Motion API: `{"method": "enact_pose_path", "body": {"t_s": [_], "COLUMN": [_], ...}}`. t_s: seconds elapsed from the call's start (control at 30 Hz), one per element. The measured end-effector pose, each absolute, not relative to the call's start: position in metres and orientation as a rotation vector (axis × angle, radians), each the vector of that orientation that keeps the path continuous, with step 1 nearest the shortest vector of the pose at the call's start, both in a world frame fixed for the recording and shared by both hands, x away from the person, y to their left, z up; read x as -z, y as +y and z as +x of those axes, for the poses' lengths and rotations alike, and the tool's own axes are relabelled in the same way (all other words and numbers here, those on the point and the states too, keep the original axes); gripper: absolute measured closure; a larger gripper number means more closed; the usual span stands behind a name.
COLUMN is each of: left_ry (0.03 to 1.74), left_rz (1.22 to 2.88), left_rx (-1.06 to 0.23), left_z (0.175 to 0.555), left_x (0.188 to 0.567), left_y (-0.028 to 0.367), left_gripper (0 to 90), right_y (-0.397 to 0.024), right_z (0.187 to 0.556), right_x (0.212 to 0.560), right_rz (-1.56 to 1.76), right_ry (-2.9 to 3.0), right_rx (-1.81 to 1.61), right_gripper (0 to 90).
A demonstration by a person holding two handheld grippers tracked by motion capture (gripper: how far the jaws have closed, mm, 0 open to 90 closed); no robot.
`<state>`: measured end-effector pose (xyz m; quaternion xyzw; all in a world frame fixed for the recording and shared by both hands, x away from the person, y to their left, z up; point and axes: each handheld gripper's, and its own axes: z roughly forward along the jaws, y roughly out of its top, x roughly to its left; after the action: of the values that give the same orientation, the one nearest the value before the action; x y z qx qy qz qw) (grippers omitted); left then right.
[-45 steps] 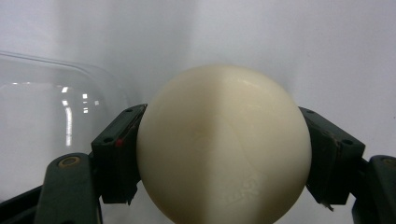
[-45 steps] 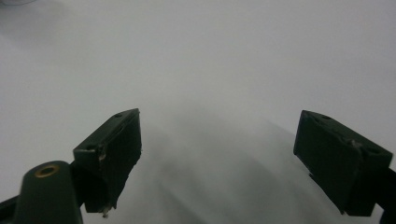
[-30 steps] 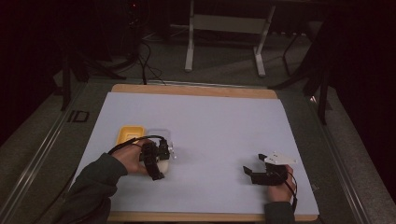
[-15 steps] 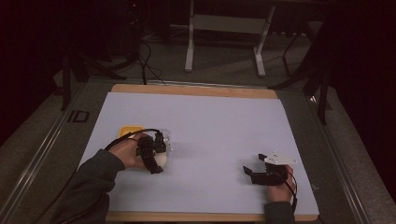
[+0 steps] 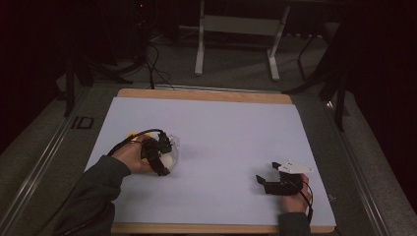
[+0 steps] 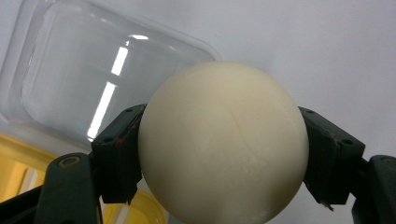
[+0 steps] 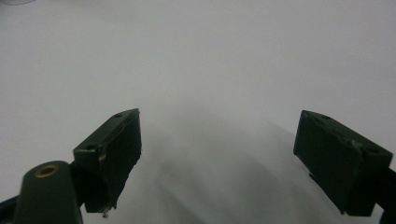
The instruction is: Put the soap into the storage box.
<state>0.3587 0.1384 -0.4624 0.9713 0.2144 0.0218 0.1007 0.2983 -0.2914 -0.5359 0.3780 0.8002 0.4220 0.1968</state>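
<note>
Left tongs [image 6: 219, 154] clamp a smooth ball [image 6: 223, 140] just beside the clear tub [image 6: 93, 79], right tongs [image 7: 229, 149] gape empty; any slackening could let it roll.

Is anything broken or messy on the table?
Nothing stands out. The left gripper holds a smooth cream ball, with no cracks showing, beside a clear lid and yellow container. The right gripper is open and empty.

In the left gripper view the cream ball [image 6: 223, 142] hides part of the clear plastic lid [image 6: 88, 74] behind it, and the picture's bottom edge cuts off the ball's underside. The yellow container [image 6: 28, 163] runs off the lower left corner. In the high view the left gripper [image 5: 162, 150] and hand [image 5: 130, 156] cover most of the yellow container [image 5: 132, 134], too small to make out.
</note>
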Motion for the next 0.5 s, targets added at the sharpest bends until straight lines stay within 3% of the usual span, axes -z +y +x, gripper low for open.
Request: {"method": "enact_pose_path", "body": {"t_s": [0.5], "left_ry": [0.824], "left_rz": [2.823], "left_rx": [-0.125], "left_z": [0.3686], "left_x": [0.4549], "left_y": [0.1428], "left_gripper": [25.2], "right_y": [-0.2912], "right_z": [0.2982], "right_x": [0.5359], "right_rz": [1.061], "right_ry": [2.241], "right_rx": [-1.18], "right_gripper": [14.9]}}
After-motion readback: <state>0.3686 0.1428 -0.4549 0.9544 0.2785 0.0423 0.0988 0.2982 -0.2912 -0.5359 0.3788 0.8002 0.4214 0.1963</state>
